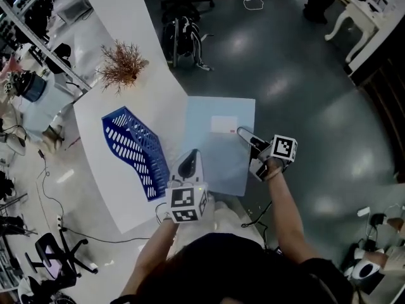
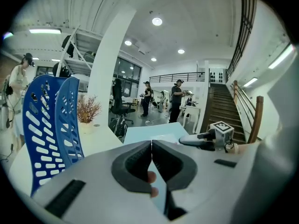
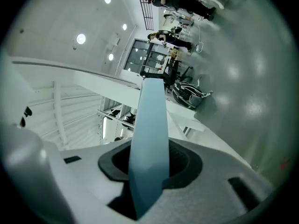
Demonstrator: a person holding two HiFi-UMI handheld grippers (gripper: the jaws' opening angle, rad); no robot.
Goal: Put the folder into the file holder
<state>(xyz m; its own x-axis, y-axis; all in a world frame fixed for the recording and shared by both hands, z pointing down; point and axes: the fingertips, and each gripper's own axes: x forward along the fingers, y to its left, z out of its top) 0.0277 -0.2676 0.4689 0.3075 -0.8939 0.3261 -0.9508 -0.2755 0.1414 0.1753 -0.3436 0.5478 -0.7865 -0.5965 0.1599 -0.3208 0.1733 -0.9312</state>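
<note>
Folder (image 1: 215, 151), light blue with a pale label on its upper face, lies nearly flat in the air just right of the blue file holder (image 1: 133, 147), carried by both tools. Its left edge hangs over the rim of the white table (image 1: 126, 56), next to the file holder; the rest juts out over the dark floor.

The left hand-held gripper (image 1: 190, 161) has its jaws pressed together on the folder's near edge, at the corner closest to the file holder's near end. In the left gripper view the pads meet in a thin line and the sheet runs on beyond them.

The right hand-held gripper (image 1: 244, 134) is clamped on the folder's right side, the side away from the file holder. In the right gripper view the blue sheet passes between the dark pads and reaches ahead.

The file holder stands on the table with its slotted walls up. A dried plant (image 1: 121, 65) sits beyond its far end.
</note>
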